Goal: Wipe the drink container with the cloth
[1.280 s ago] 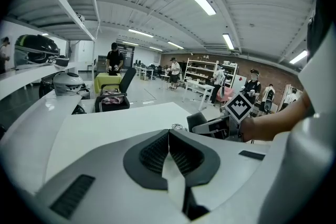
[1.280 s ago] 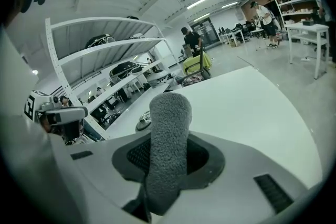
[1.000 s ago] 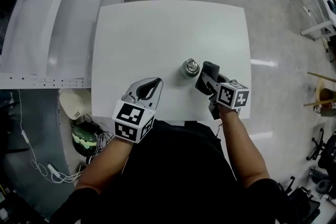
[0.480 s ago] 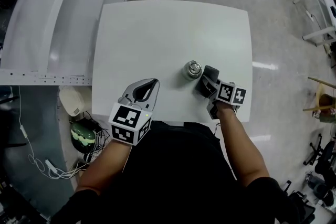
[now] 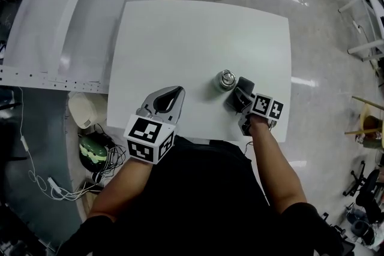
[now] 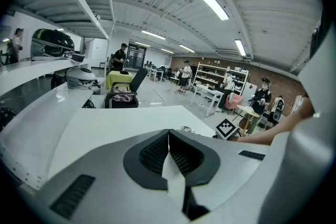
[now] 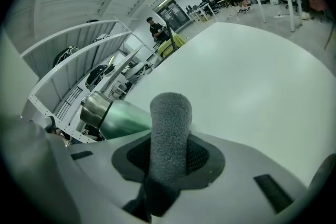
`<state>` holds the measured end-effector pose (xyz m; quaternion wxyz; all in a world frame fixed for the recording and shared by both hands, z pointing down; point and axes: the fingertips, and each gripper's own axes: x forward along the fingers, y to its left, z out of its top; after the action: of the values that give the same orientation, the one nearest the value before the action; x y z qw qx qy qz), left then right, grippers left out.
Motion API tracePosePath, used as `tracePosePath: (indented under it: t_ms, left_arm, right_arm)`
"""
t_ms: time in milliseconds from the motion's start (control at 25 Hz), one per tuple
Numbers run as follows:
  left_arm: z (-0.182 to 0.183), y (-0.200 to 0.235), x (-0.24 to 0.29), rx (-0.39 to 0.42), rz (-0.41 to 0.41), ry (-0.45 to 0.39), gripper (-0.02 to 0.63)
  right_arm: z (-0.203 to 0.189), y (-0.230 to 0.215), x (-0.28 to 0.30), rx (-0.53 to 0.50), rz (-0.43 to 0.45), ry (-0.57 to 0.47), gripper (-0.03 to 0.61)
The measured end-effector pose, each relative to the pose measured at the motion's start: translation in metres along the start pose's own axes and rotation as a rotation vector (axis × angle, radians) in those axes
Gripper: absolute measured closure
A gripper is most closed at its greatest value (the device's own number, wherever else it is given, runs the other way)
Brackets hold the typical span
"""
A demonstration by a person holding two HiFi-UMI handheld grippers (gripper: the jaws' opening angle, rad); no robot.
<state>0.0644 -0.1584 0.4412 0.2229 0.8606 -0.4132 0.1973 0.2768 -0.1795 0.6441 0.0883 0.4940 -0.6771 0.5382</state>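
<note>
From overhead we catch only the steel cap of the flask [image 5: 224,79], standing upright near the tabletop's [image 5: 180,39] front edge. The right hand-held gripper [image 5: 239,97] clamps the rolled grey cloth [image 5: 242,86] just beside it. The left hand-held gripper [image 5: 166,100] sits well apart, jaws pressed together on nothing.

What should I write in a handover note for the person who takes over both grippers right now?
Left gripper: jaws together, nothing between them, above the near edge of the white table.
Right gripper: jaws shut on the rolled grey fleece cloth.
Green metal bottle with silver cap: upright on the table, the cloth close on its right.
Done: cloth grasped and brought to the bottle.
Left: wipe the bottle's wall. Contact cannot be confirmed, and nothing steadies the bottle.
</note>
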Motion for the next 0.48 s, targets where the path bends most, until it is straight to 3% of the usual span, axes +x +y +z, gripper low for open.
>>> tracePosePath:
  t_ms: [320, 480]
  left_arm:
    - [0.001, -0.002, -0.002, 0.015, -0.017, -0.013, 0.597]
    - [0.001, -0.006, -0.002, 0.021, -0.027, -0.012, 0.597]
  right_arm:
    - [0.003, 0.006, -0.009, 0.007, 0.012, -0.023, 0.462]
    - [0.014, 0.022, -0.031, -0.095, 0.032, -0.037, 0.462]
